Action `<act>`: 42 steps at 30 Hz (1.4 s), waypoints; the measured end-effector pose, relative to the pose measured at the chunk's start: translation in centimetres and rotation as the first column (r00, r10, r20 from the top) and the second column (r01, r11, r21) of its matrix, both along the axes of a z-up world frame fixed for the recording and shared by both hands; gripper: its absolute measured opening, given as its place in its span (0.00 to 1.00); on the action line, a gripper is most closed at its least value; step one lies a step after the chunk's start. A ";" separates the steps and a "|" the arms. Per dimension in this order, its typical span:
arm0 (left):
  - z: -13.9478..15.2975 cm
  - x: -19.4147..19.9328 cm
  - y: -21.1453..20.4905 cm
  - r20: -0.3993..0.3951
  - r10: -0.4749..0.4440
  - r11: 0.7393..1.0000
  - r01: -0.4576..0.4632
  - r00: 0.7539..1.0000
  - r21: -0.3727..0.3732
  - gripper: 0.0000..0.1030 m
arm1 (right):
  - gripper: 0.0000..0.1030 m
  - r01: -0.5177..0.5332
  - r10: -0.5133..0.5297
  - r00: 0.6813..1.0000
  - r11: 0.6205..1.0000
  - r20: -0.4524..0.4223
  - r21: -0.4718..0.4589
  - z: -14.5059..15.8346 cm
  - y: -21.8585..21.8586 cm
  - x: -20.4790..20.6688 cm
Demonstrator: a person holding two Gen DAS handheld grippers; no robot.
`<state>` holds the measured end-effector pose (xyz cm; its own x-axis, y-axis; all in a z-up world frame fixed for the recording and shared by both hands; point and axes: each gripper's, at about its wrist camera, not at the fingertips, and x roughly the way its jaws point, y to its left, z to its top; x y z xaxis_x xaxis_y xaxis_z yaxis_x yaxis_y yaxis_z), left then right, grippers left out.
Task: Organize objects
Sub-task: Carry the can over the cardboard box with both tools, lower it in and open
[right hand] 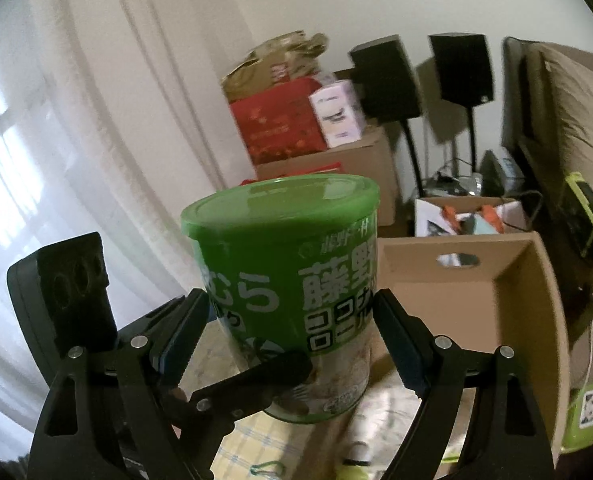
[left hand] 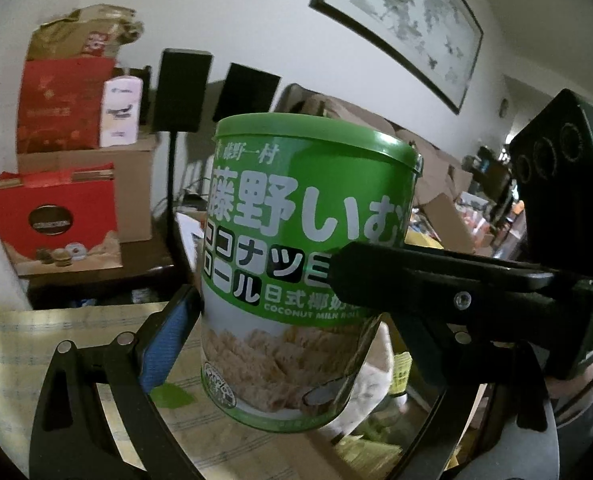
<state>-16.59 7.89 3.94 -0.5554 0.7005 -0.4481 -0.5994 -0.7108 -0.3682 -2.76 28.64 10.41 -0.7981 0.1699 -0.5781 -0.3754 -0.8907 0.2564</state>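
Green-lidded cylindrical tin of coconut milk rolls (left hand: 296, 264) hangs upright in the air above a surface covered with a pale checked cloth (left hand: 0, 340), clamped from two sides at once. Left claw (left hand: 280, 312) presses its blue pad and its black finger on the tin's lower half, and the right claw (right hand: 292, 332) grips the tin's body. An open brown cardboard box (right hand: 528, 320) sits just beside the tin.

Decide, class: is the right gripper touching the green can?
Touching. In the right wrist view, the right gripper has both blue pads pressed against the sides of the green can.
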 end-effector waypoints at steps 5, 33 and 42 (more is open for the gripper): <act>-0.6 -0.8 3.1 0.024 -0.035 0.999 0.035 0.999 -0.011 0.92 | 0.83 0.050 -0.050 0.999 0.998 0.000 -0.034 -0.4 2.7 1.9; -7.3 -5.0 10.9 0.279 -0.125 0.977 0.167 0.952 -0.135 0.91 | 0.83 0.174 -0.146 0.983 0.928 0.109 -0.328 -7.9 14.6 2.6; -8.2 -4.5 10.5 0.302 -0.129 0.965 0.189 0.944 -0.179 0.85 | 0.83 0.202 -0.144 0.975 0.889 0.168 -0.412 -10.6 16.3 1.6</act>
